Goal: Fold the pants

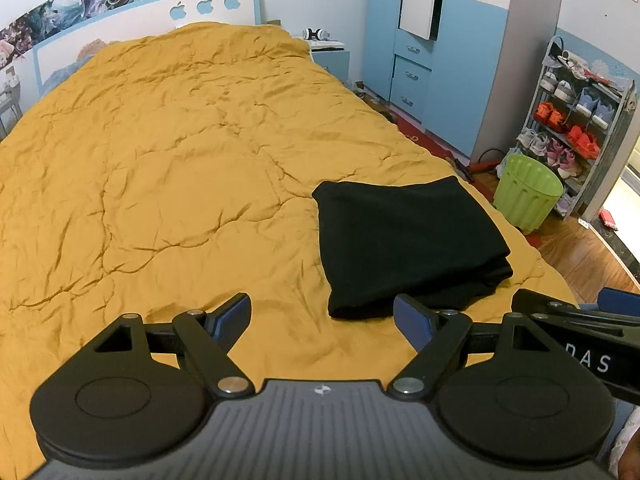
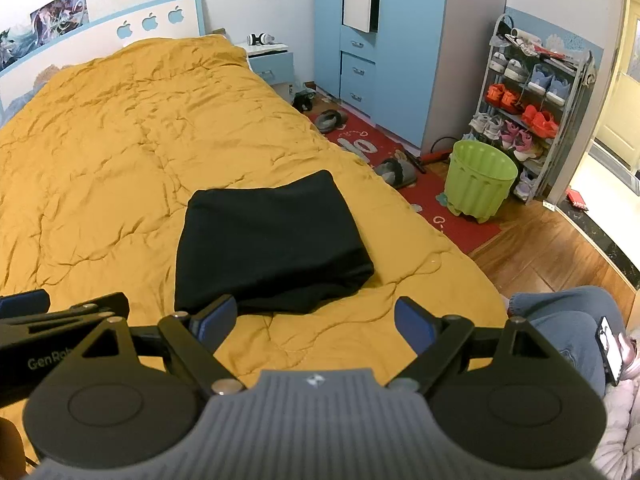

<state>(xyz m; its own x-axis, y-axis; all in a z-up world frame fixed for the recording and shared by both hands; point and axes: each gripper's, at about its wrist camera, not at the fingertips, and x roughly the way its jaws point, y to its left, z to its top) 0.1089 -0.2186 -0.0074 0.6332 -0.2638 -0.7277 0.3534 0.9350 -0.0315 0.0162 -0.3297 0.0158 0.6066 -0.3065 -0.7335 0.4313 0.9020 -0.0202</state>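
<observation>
1. Two grippers hover above the near end of the bed; each has its jaws spread wide with nothing between them.
2. Left gripper (image 1: 322, 316): blue-padded fingers apart over bare yellow quilt (image 1: 160, 152), just near and left of the pants.
3. Right gripper (image 2: 316, 318): fingers likewise apart; its left finger (image 2: 218, 316) overlaps the near edge of the pants in this view, though contact cannot be judged.
4. Black pants (image 2: 268, 240): folded into a compact, roughly rectangular stack lying flat on the quilt, toward the near right part of the bed, with layered edges showing at the near right corner.
5. Surroundings: green bin (image 2: 478, 178) on the floor right of the bed, shoe rack (image 2: 532, 92) behind it, blue wardrobe (image 2: 380, 52) at far right, red rug (image 2: 400, 184) alongside the bed.
</observation>
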